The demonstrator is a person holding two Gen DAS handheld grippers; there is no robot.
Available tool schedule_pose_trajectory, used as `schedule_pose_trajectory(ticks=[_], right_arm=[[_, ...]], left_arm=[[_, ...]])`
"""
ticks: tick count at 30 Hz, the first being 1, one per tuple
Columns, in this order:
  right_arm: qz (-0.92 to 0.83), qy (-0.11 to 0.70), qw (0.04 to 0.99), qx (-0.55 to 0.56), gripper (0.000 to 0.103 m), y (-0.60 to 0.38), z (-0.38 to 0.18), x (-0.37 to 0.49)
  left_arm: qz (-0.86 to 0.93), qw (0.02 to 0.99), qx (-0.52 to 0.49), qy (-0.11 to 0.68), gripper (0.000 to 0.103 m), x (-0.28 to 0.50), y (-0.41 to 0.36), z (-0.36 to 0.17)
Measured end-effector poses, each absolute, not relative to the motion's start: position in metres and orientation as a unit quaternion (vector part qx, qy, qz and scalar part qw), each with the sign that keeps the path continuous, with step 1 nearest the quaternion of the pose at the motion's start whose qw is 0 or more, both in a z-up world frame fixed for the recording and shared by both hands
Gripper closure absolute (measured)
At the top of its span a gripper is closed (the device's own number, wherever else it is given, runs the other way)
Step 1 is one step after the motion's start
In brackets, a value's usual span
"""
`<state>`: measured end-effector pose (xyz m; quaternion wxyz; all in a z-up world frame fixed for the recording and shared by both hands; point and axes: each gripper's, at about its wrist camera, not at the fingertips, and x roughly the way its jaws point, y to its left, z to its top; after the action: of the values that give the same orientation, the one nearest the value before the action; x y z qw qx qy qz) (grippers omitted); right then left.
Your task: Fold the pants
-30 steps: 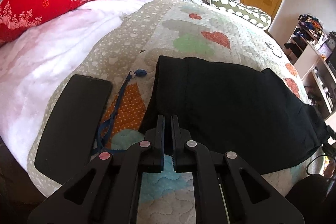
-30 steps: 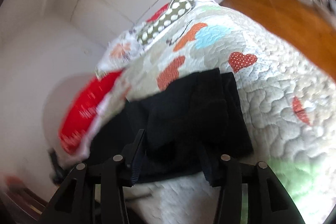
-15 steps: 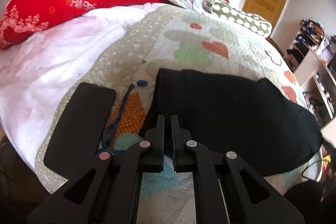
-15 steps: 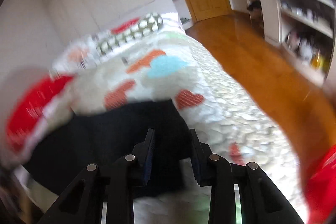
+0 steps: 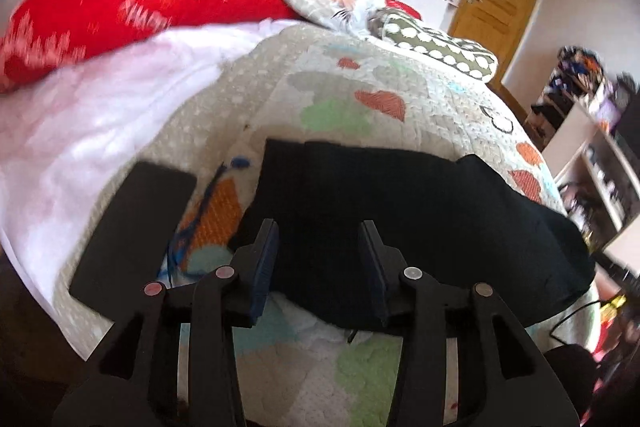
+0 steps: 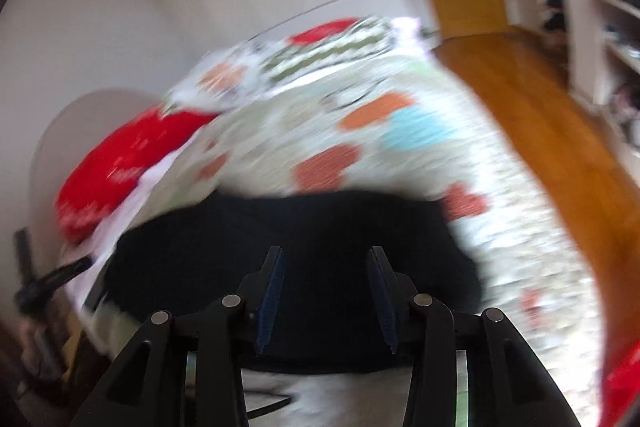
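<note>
Both grippers have sprung open since a second ago, when the left gripper (image 5: 318, 243) was pinched nearly closed. Now its fingers stand wide apart and hold nothing; the right gripper (image 6: 325, 267) is likewise spread and empty. The black pants (image 5: 420, 223) lie folded on the quilt (image 5: 360, 95), long axis running left to right, just ahead of both sets of fingers, with a phone (image 5: 132, 227) beside them.
</note>
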<state>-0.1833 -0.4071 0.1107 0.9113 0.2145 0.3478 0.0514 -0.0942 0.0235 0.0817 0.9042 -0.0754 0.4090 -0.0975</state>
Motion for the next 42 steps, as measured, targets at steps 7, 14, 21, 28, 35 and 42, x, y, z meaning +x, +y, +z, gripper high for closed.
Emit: schedule_pose_trajectory(ticks=[7, 14, 21, 28, 35, 42], right_arm=[[0.057, 0.368, 0.897, 0.237, 0.06, -0.404, 0.091, -0.175], [0.066, 0.373, 0.893, 0.244, 0.06, -0.399, 0.086, -0.174], [0.067, 0.374, 0.893, 0.241, 0.06, -0.4, 0.086, -0.175], [0.07, 0.375, 0.889, 0.255, 0.059, -0.4, 0.082, -0.174], [0.07, 0.372, 0.889, 0.258, 0.058, -0.401, 0.081, -0.173], [0.073, 0.381, 0.887, 0.249, 0.057, -0.395, 0.081, -0.171]], left_arm=[[-0.113, 0.875, -0.155, 0.445, 0.048, -0.106, 0.047, 0.052], [-0.128, 0.87, -0.152, 0.45, 0.048, -0.1, 0.026, 0.044], [-0.065, 0.858, -0.209, 0.465, 0.048, -0.102, 0.043, 0.028], [-0.084, 0.869, -0.189, 0.45, 0.081, -0.093, 0.028, 0.035], [-0.082, 0.884, -0.177, 0.424, 0.092, -0.094, 0.025, 0.045], [-0.088, 0.879, -0.157, 0.442, 0.092, -0.096, 0.026, 0.05]])
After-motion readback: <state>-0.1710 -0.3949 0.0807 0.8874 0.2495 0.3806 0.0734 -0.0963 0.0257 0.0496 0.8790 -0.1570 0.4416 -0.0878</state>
